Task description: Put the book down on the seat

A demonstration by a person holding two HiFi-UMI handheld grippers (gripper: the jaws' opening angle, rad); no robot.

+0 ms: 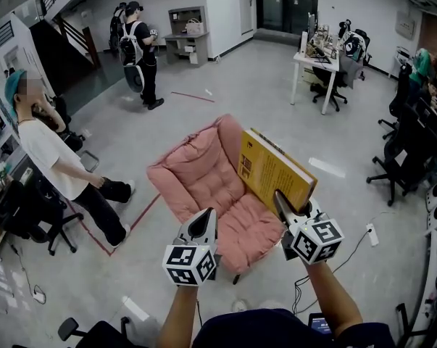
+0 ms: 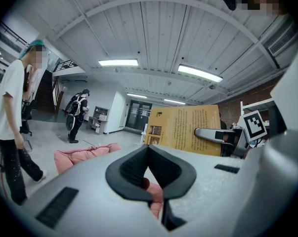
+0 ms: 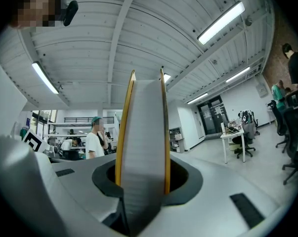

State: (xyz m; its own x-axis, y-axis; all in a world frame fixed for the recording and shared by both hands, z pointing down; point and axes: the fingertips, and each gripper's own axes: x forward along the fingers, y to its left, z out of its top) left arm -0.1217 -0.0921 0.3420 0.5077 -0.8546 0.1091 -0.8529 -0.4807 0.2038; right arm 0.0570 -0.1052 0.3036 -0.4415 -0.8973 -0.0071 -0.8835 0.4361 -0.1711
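The yellow hardcover book (image 1: 272, 171) is clamped by the right tool (image 1: 282, 203). Its jaws are pressed on the two covers, with the pale page block seen between them. The book is held tilted in the air above the pink cushioned armchair (image 1: 196, 169), at 1 o'clock from the middle of the seat (image 1: 251, 230). Blocks of dark print and a small picture are carried on the cover, but they are too small to be read. The left tool (image 1: 204, 225) is held at 9 o'clock from the seat, its jaws together with nothing between them. Black-and-white square markers are borne on both tools' cubes. A white counter (image 1: 316, 62) stands at 1 o'clock in the head view.
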